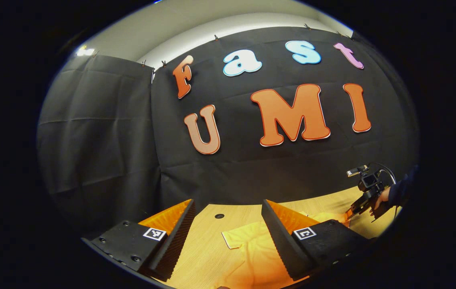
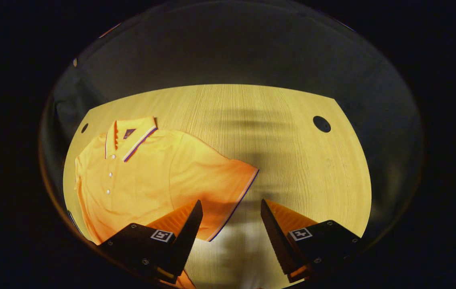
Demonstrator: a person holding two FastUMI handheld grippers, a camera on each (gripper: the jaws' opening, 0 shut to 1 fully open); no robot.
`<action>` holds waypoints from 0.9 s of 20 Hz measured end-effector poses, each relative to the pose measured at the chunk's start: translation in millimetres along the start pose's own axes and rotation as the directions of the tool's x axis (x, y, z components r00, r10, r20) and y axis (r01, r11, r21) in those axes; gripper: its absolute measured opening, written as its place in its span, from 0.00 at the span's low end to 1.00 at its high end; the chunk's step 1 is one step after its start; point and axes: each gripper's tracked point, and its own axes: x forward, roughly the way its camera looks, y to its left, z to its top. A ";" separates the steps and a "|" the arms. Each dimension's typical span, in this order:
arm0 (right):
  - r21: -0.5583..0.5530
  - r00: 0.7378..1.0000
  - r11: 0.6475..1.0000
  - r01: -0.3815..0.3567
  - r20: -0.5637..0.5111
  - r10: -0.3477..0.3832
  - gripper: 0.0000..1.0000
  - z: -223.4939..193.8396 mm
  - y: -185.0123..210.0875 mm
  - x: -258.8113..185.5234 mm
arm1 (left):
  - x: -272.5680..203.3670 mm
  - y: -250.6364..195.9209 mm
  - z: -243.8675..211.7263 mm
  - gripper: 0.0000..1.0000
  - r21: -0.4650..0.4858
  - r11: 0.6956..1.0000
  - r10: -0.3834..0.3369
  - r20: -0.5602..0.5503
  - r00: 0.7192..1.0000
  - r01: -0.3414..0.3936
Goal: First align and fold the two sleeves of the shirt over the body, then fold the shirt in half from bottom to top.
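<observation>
Your polo shirt (image 2: 143, 176) lies face up and spread flat on the wooden surface (image 2: 292, 160), collar (image 2: 131, 136) toward the far edge, buttons running down the placket, and one short sleeve (image 2: 224, 188) fanned out to the side with its striped cuff edge lying just ahead of your right claw (image 2: 231, 218). That claw hovers above the cuff with its fingers spread wide and nothing between them. Your left claw (image 1: 228, 228) is likewise spread apart and empty, held low over the near part of the shirt, where a pale edge of the cloth (image 1: 232, 240) shows between its fingers; it may be the other sleeve or the hem, the view is too poor to say which. From the left gripper view you can also see your right claw farther off, in your hand (image 1: 380, 198), near the shirt's far side. Expect the fabric to be light, soft and limp: it will sag and drag the moment you lift it, and a single layer can slip out of a shallow pinch. Take the sleeve at its cuff corner, where the stitched trim gives a firmer, thicker bite, and keep it low as you carry it over the body so the rest of the shirt does not shift on the smooth surface.
</observation>
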 end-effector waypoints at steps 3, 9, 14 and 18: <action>0.021 0.997 1.000 0.011 -0.077 -0.009 0.80 -2.9 -1.1 13.8 | 3.9 -0.5 -4.6 0.99 0.006 1.000 0.011 -0.022 1.000 -0.010; 0.059 0.984 0.998 0.004 -0.177 0.006 0.61 -9.2 3.5 30.8 | 7.7 -0.9 -10.8 1.00 0.015 1.000 0.019 -0.052 0.998 -0.018; 0.088 0.982 0.996 0.001 -0.188 0.015 0.47 -1.5 6.1 33.0 | 7.8 -3.3 -14.7 0.99 0.013 1.000 0.020 -0.069 0.997 -0.019; 0.242 0.965 0.957 -0.159 -0.168 0.202 0.06 7.7 34.4 24.6 | 7.4 -2.9 -12.6 0.99 0.018 1.000 0.018 -0.065 0.998 -0.017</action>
